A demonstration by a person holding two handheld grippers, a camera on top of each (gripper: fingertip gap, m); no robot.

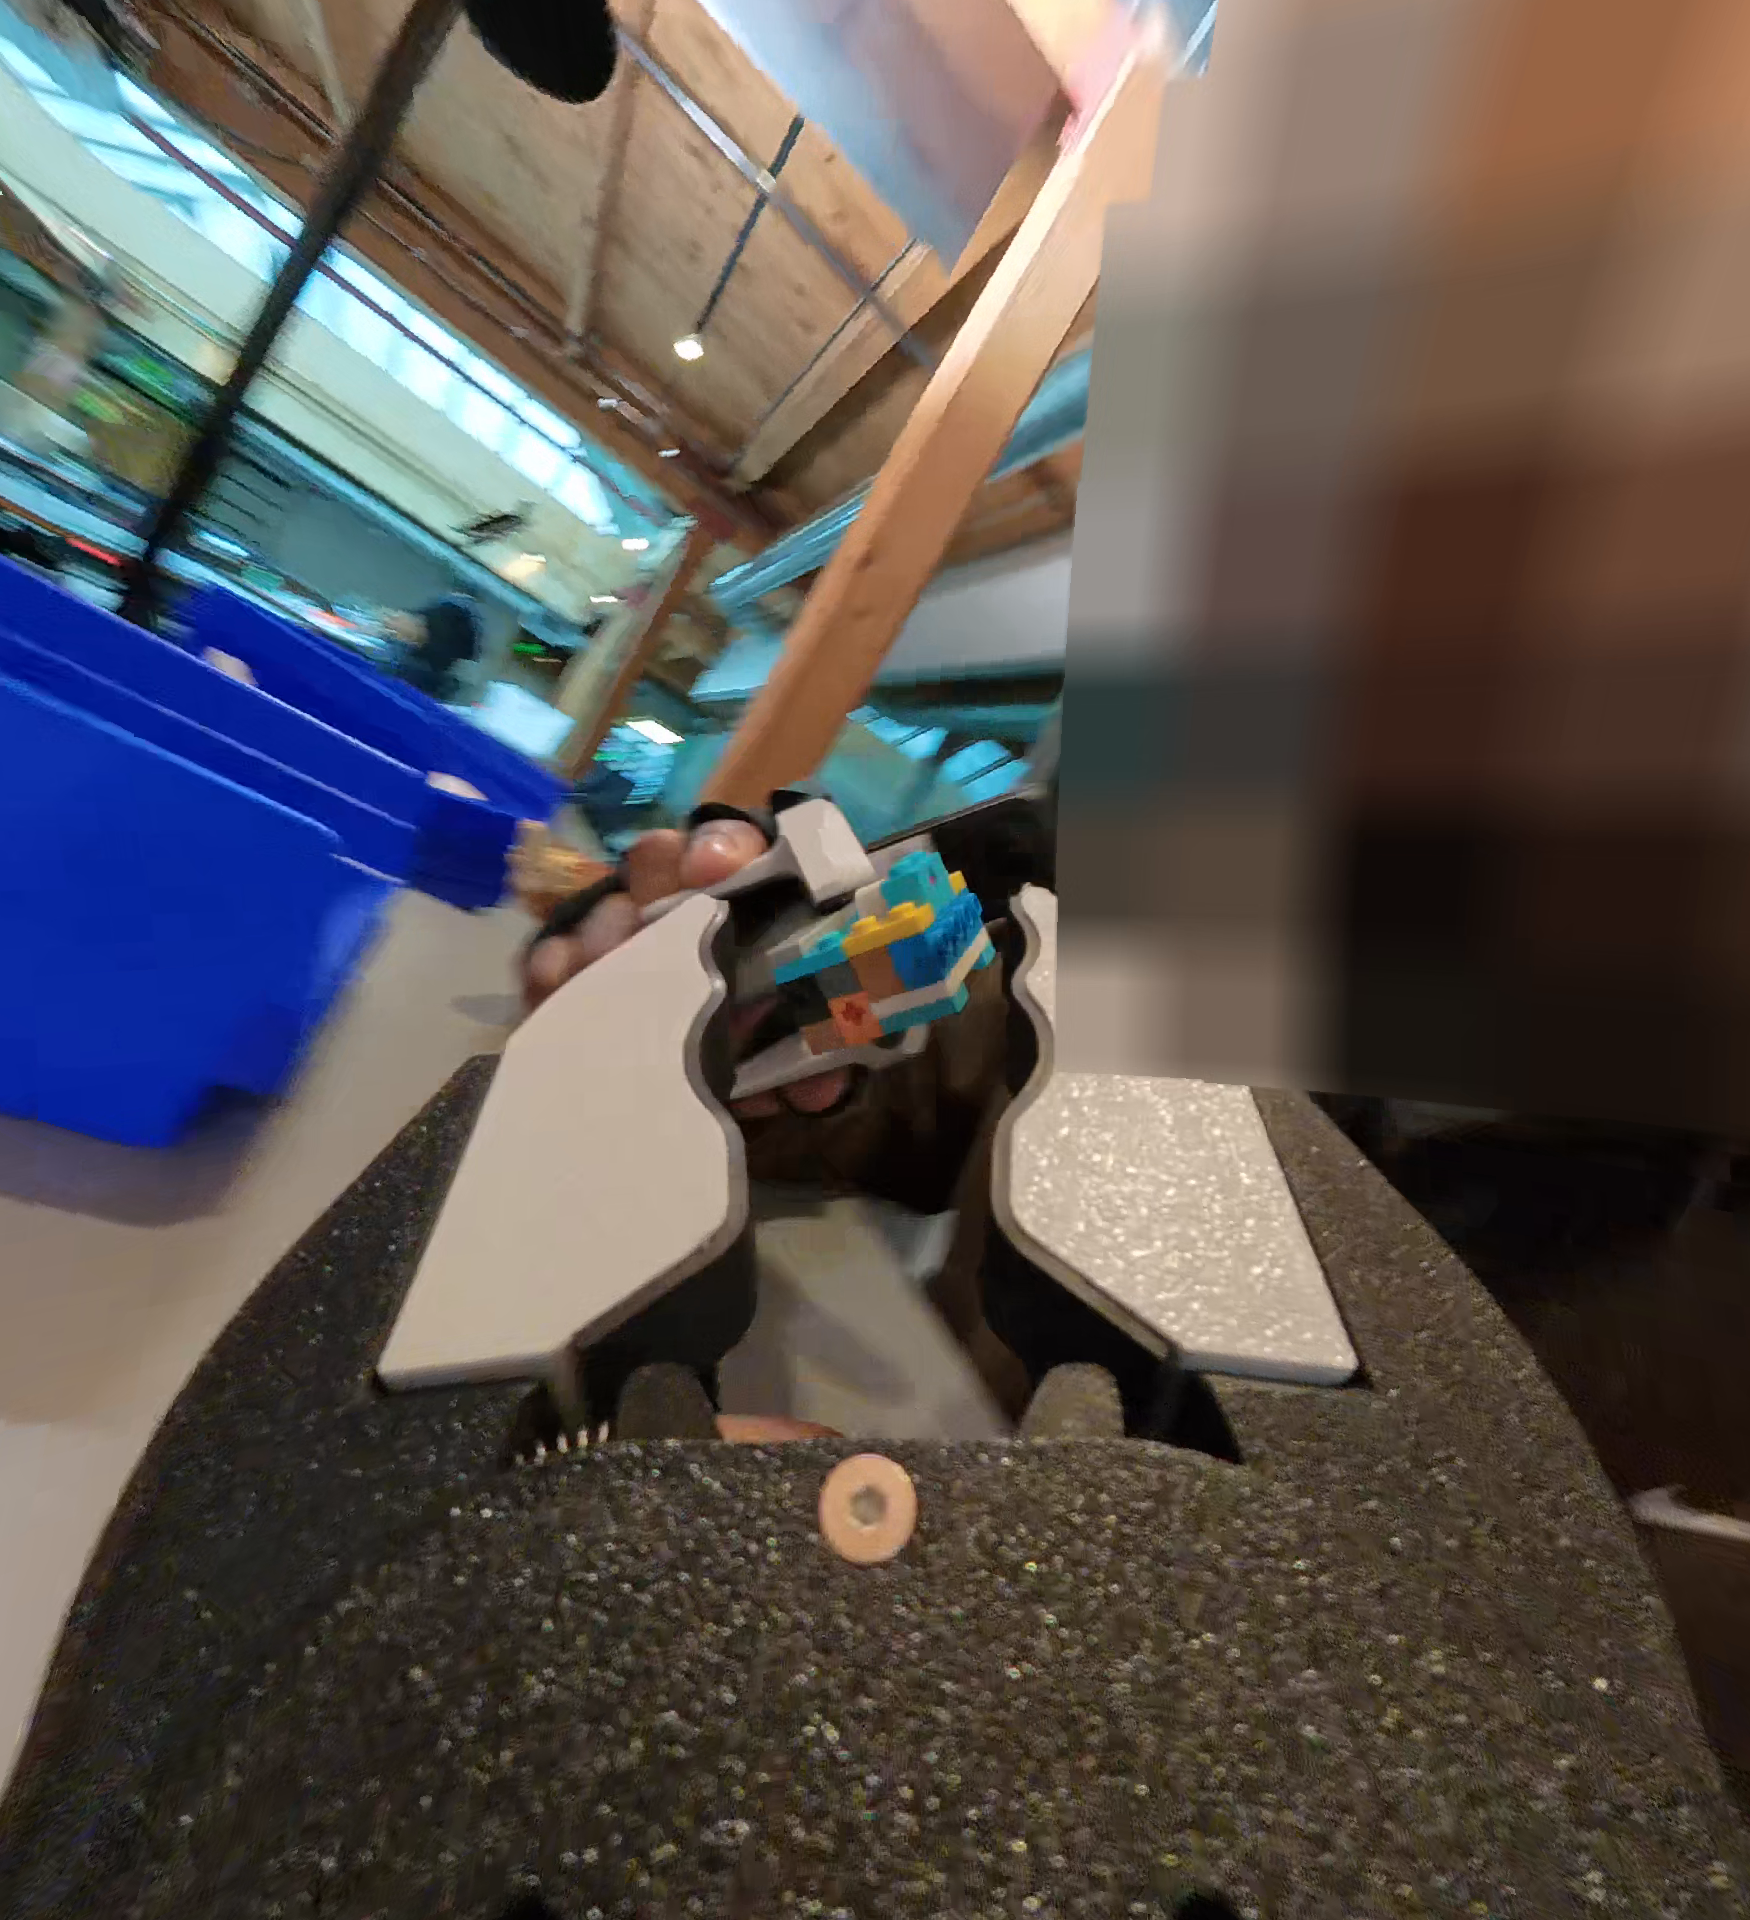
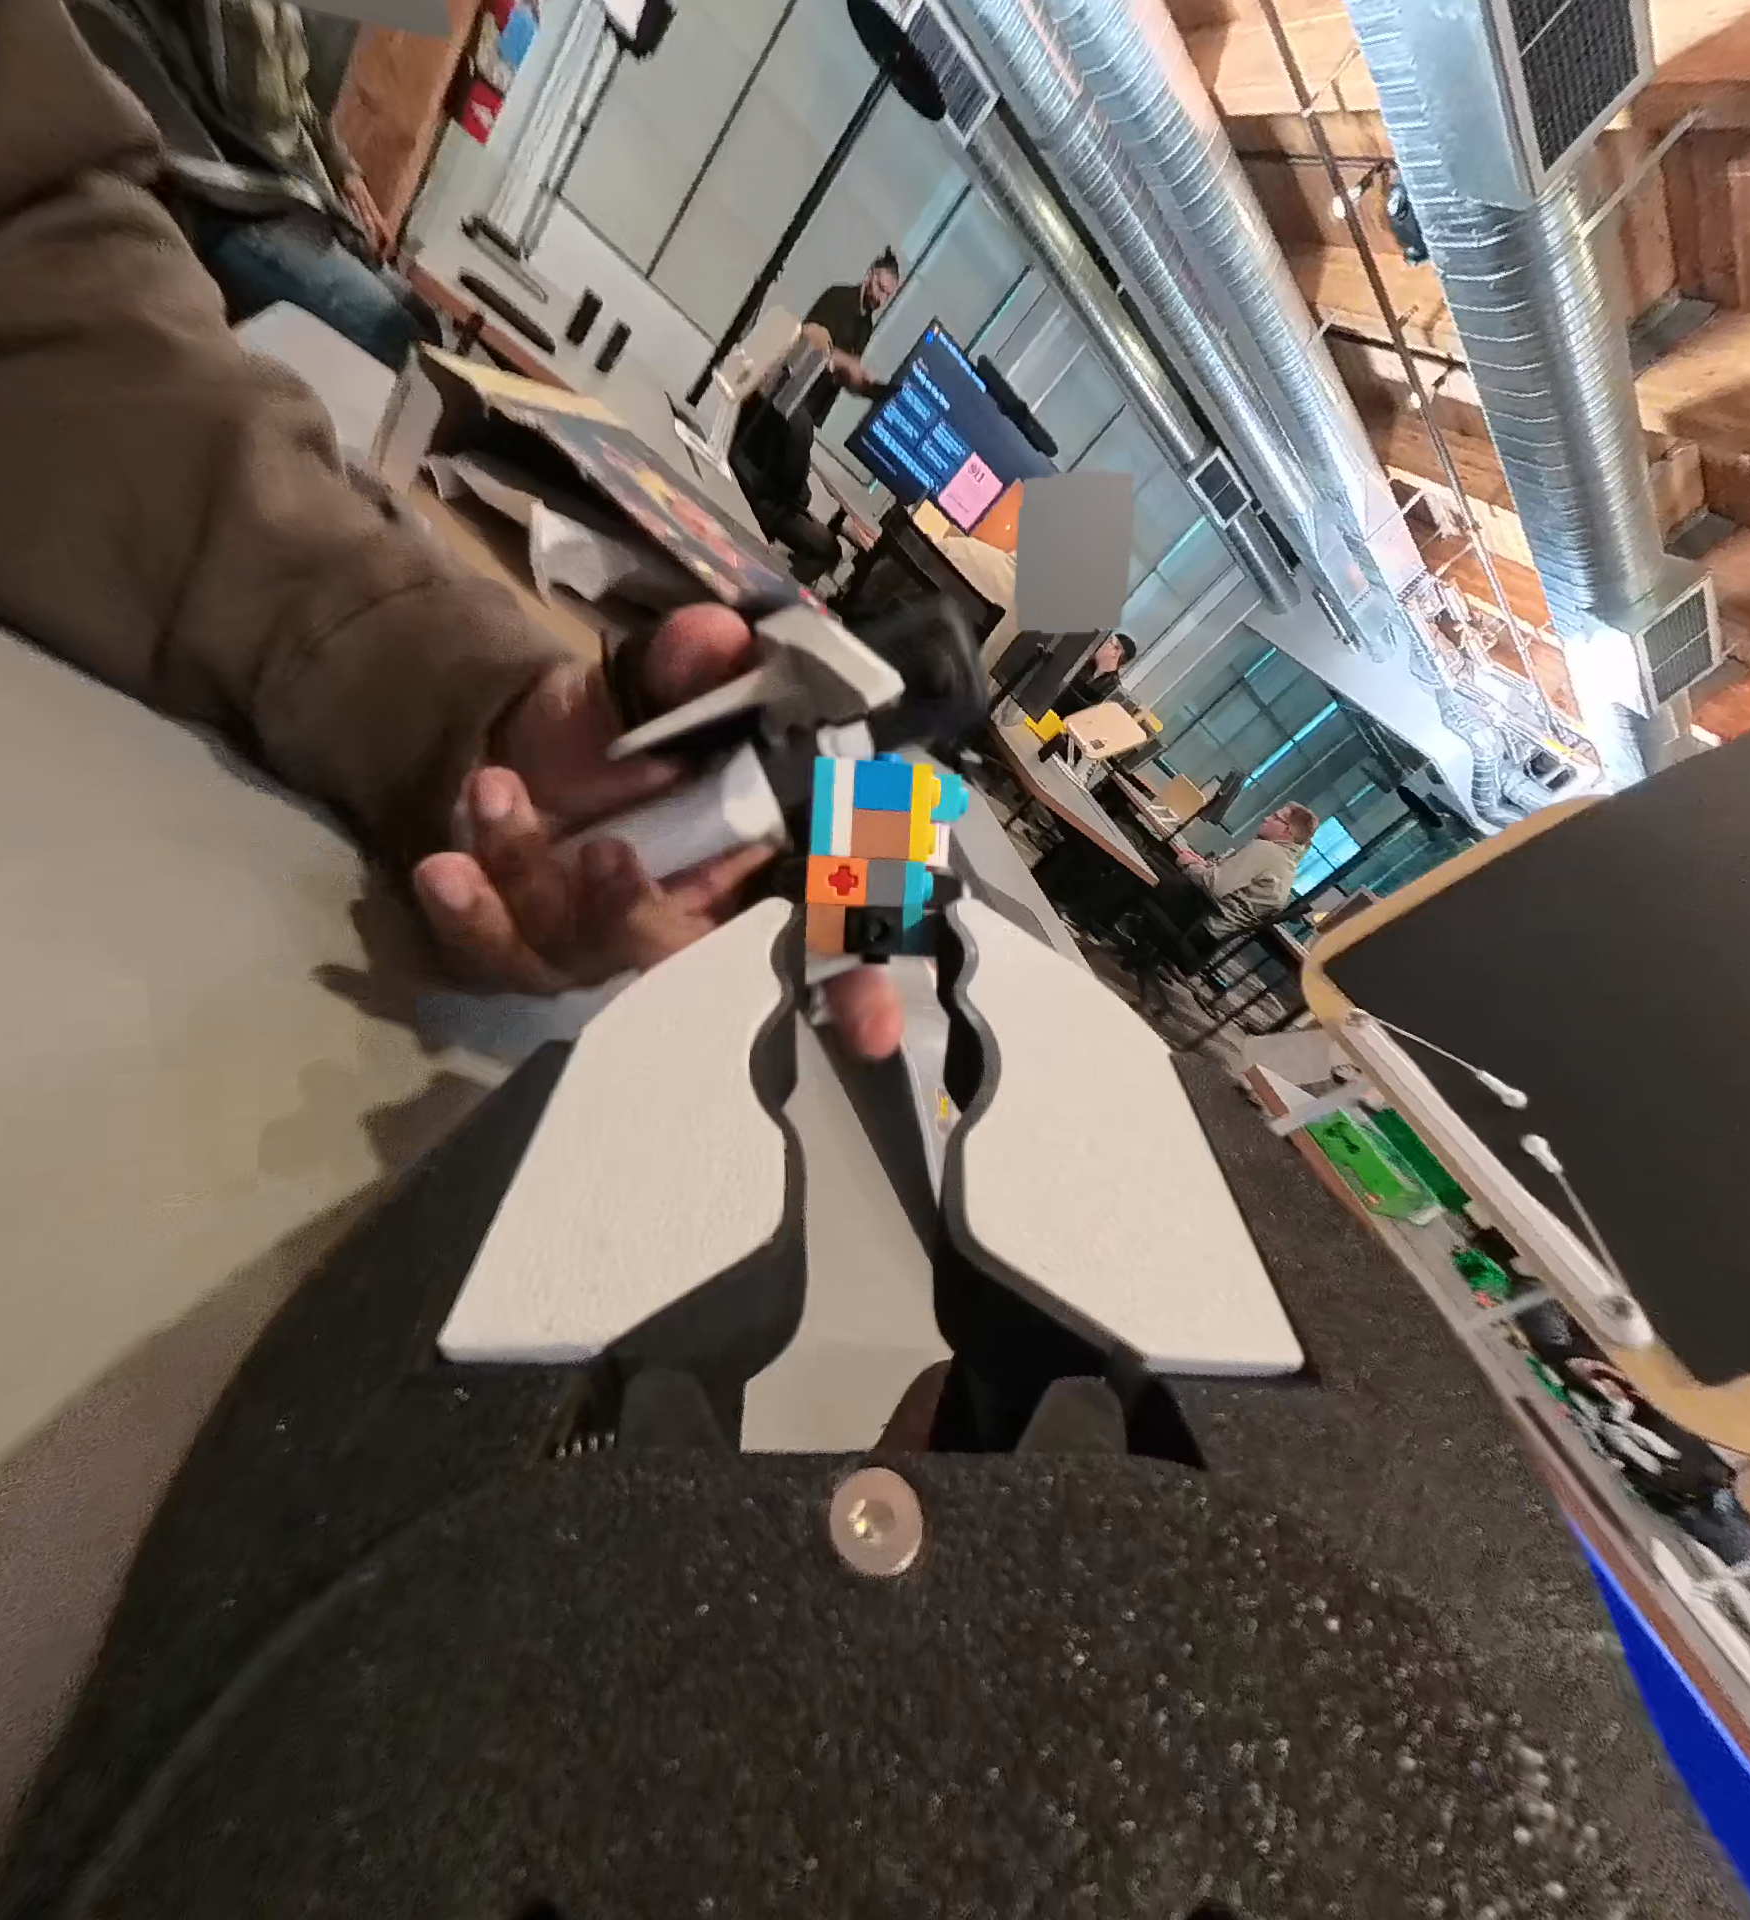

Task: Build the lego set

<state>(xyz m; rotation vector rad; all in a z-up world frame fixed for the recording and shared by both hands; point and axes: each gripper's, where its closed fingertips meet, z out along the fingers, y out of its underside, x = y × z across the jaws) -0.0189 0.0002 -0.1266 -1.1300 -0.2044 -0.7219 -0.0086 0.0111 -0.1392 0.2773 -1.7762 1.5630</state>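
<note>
A small lego build [image 2: 876, 831] of blue, turquoise, yellow, brown, orange and grey bricks is held up in the air. My right gripper [image 2: 866, 930] is shut on its lower end, with the rest sticking out past the fingertips. My left gripper [image 1: 871, 925] is open wide and empty, and the build [image 1: 881, 956] shows a little beyond its tips, between the right gripper's grey fingers [image 1: 824, 857]. In the right wrist view the left gripper's fingers [image 2: 809, 665] are spread just left of the build's upper bricks. I cannot tell if they touch it.
Blue plastic bins [image 1: 123, 883] stand on the pale table [image 1: 71, 1351] to the left. A person's hand [image 2: 538, 883] and brown sleeve [image 2: 175, 468] hold the left gripper. An opened cardboard box [image 2: 590, 447] lies behind. A black board [image 2: 1577, 1039] stands at the right. Left and right tips are no more than a few centimetres apart.
</note>
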